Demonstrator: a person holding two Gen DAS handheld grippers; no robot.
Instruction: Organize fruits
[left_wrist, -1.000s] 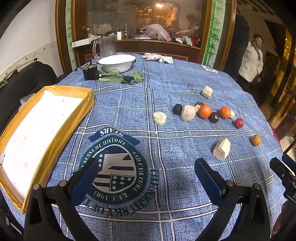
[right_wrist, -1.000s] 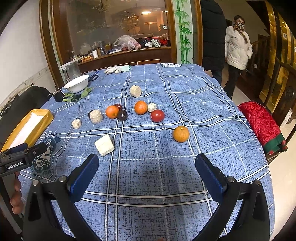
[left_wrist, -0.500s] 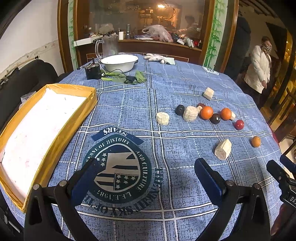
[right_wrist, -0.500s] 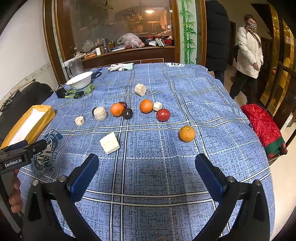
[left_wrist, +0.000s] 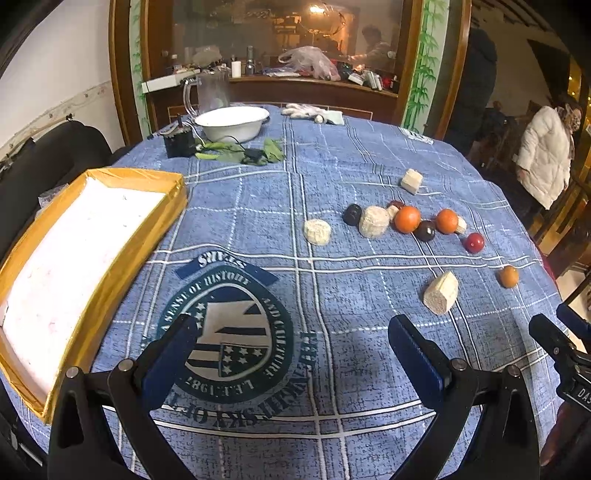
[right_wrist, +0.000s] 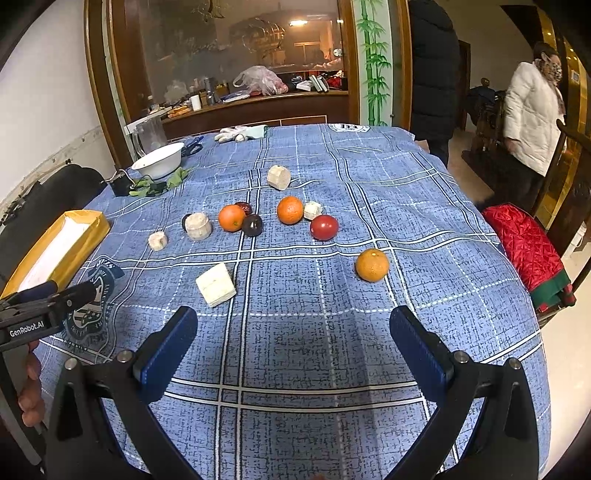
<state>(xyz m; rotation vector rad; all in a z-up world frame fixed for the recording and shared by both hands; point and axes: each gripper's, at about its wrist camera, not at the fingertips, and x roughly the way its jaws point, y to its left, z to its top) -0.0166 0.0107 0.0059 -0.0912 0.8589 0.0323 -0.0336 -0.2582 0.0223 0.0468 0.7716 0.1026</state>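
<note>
Left wrist view: left gripper (left_wrist: 295, 354) spread wide, holding nothing, above blue checked tablecloth (left_wrist: 332, 177). Yellow-rimmed tray (left_wrist: 110, 251) at left, white inside. Fruits (left_wrist: 408, 219) scattered with pale foam blocks (left_wrist: 441, 293) at far right, well apart from tray.

Right wrist view: right gripper (right_wrist: 295, 347) likewise wide open and empty. Lone orange (right_wrist: 372, 264) nearest, just beyond the fingertips; red fruit (right_wrist: 324, 227) and remaining cluster farther back.

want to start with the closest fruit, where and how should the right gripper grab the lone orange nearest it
Grip the lone orange across its widest middle, coming from the near side with the right gripper lowered toward the blue tablecloth. It is round, so any axis works, and it sits apart from the other fruit, leaving both sides free. The jaws are already wide open.
</note>
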